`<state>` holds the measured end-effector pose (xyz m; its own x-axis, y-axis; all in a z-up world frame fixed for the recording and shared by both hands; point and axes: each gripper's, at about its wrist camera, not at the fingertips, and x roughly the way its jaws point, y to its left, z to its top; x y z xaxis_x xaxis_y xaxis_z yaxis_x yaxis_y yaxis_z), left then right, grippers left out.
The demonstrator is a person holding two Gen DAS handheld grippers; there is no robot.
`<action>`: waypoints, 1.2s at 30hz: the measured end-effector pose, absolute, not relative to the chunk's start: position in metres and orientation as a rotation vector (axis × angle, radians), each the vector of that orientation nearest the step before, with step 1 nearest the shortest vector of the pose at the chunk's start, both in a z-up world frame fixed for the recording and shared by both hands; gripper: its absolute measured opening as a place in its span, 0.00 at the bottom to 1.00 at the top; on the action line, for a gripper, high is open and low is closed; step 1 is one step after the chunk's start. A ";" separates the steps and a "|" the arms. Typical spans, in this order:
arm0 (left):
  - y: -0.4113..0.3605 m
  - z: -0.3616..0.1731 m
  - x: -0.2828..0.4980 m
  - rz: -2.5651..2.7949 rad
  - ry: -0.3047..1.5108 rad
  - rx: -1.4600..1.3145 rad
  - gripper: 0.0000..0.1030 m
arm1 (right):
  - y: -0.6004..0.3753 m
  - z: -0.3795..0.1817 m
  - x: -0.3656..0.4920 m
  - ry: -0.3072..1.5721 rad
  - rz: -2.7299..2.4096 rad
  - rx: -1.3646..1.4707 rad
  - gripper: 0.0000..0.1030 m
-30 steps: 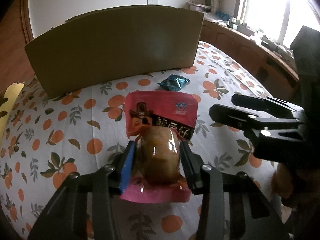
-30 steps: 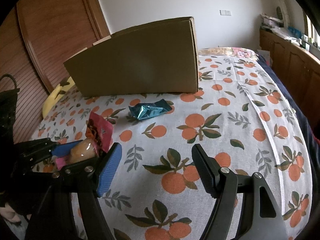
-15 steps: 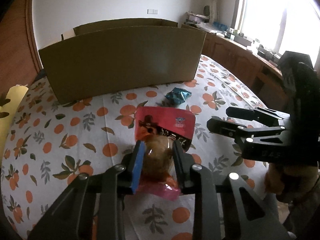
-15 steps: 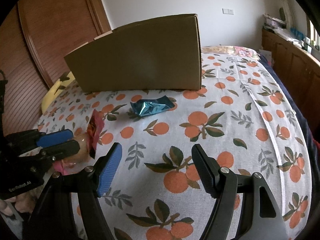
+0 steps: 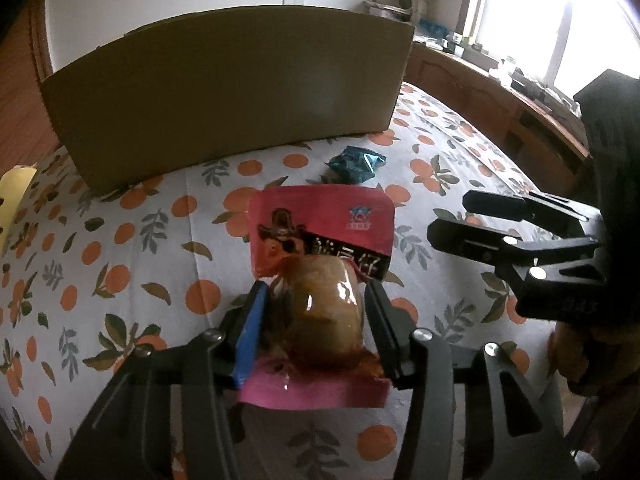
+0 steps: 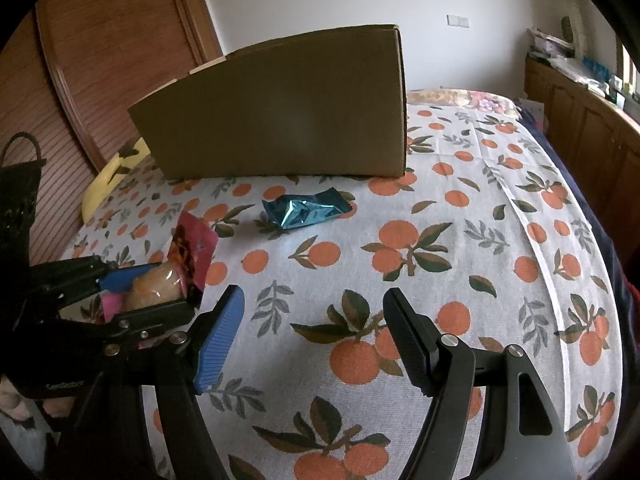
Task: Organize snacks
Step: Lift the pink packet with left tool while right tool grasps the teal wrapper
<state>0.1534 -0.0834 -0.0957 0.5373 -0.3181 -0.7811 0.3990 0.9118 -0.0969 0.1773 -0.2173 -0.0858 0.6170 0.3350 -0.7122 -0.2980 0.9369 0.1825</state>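
Observation:
A pink snack packet (image 5: 320,220) with a brown bulge in its clear lower half lies on the orange-print bedspread (image 5: 120,260). My left gripper (image 5: 315,288) straddles the bulge; its jaws are opening, with a sliver of gap at the blue pad (image 5: 250,332). In the right wrist view the same packet (image 6: 196,248) tilts up between the left gripper's (image 6: 156,288) fingers. A crumpled teal packet (image 5: 356,162) (image 6: 304,212) rests further back, in front of the cardboard box (image 5: 232,92) (image 6: 280,108). My right gripper (image 6: 314,294) (image 5: 452,216) hovers open over the bedspread, nothing between its fingers.
A yellow cushion (image 6: 104,184) lies left of the box, by the wooden wardrobe door. A black bag (image 6: 16,200) hangs at the far left. Wooden cabinets (image 5: 500,108) with clutter run under the window on the right. The bed's edge drops off at the right.
Half a second ago my left jaws were squeezed tight on the pink packet's bulge; now they stand wider around it. My right gripper has not moved.

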 end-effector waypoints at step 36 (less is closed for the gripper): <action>-0.011 -0.079 0.146 -0.491 0.812 -0.071 0.35 | -0.158 -0.085 0.271 0.955 0.382 -0.026 0.54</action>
